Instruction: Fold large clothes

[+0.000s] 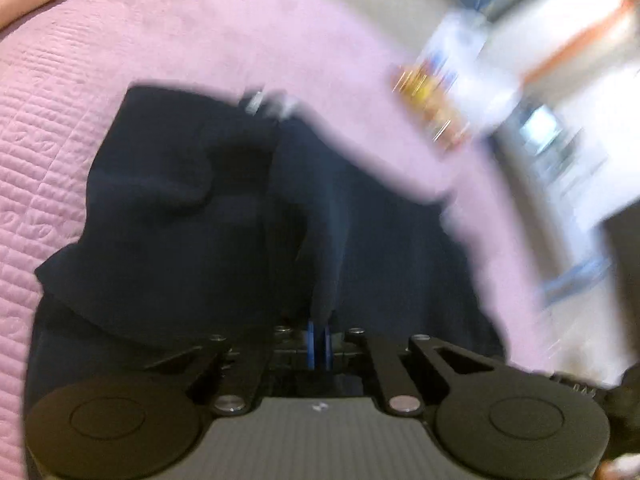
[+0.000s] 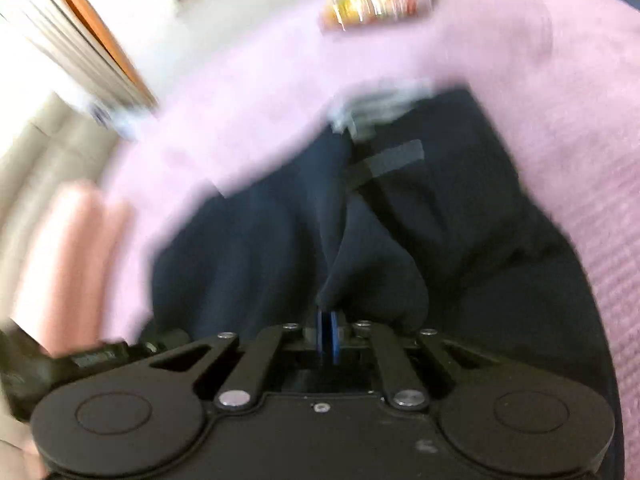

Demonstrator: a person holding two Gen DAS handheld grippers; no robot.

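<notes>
A dark navy garment [image 1: 192, 216] lies bunched on a pink quilted bedspread [image 1: 52, 128]. My left gripper [image 1: 319, 340] is shut on a fold of the navy cloth, which rises straight from its blue pads. In the right wrist view the same garment [image 2: 440, 232] fills the middle, with a grey tag [image 2: 396, 158] near its top edge. My right gripper [image 2: 329, 336] is shut on another fold of it. Both views are motion-blurred.
The pink bedspread [image 2: 580, 140] surrounds the garment. A blurred colourful object [image 2: 376, 0] lies at the bed's far edge. A peach pillow [image 2: 72, 256] is at the left. Beyond the bed are a pale floor and furniture [image 1: 560, 80].
</notes>
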